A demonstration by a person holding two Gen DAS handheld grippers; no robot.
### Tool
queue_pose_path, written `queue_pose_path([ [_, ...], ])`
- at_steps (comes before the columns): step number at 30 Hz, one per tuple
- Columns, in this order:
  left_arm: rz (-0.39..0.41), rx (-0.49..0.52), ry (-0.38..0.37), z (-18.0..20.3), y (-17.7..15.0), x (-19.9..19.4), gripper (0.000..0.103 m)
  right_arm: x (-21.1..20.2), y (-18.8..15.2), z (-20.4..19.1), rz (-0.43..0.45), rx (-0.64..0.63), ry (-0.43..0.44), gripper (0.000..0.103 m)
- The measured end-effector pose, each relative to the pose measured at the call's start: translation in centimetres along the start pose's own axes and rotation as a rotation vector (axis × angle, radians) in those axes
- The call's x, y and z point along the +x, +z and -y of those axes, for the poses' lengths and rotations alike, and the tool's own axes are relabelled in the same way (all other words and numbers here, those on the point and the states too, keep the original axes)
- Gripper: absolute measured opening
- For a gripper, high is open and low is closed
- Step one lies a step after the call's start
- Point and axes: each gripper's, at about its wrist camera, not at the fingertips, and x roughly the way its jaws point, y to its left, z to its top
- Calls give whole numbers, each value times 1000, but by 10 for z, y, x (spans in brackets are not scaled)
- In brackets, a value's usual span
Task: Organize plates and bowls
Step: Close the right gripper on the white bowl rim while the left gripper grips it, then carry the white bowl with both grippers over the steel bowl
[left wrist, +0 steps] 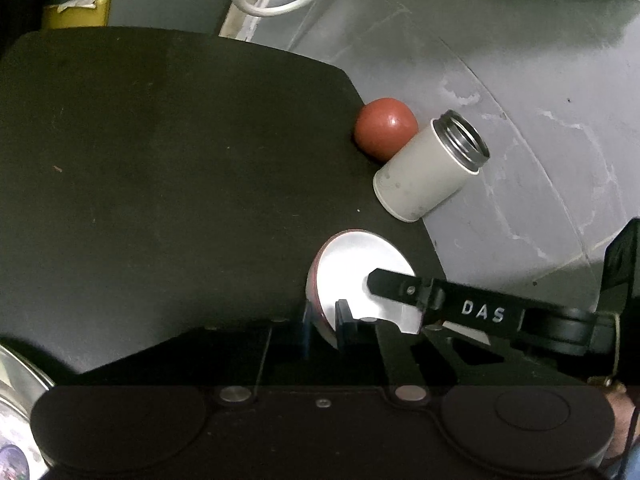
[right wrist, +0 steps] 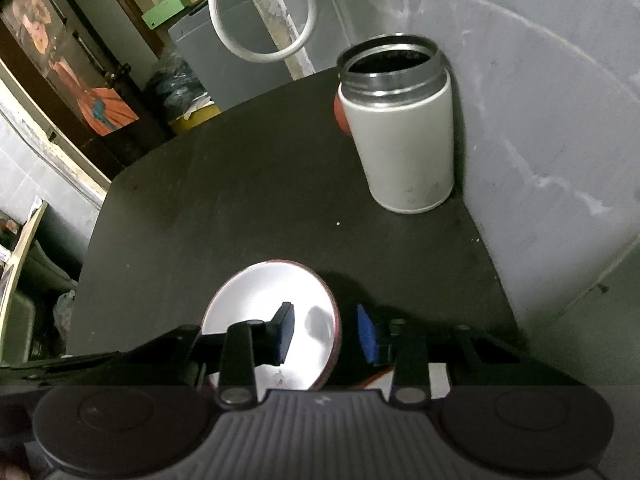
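The white, red-rimmed bowl (right wrist: 272, 320), nearer than the flask (right wrist: 400, 128), sits straddled at its rim by both grippers' parted jaws.

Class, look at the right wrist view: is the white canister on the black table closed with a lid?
No. The white canister stands upright on the black table with its metal mouth open and no lid.

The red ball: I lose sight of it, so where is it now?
In the left wrist view, the red ball sits at the dark table's far right edge, touching the white canister.
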Motion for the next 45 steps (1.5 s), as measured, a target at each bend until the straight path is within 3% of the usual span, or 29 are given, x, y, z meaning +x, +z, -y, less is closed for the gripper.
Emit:
queue_pose_path([
  [8,8,-8,20,1,-3,-2,11,2,-4,-2,8,1,-3,13],
  [12,23,-27,27,-1,-6,-11,10,-4,-10,-5,24,3,2,8],
  [28,118,-11,15,6,-28,-85,9,-59,-38,-28,80,38,101,10],
  [45,24,49,-20,20,-75,-120,9,-116,-104,-21,69,114,141,12],
])
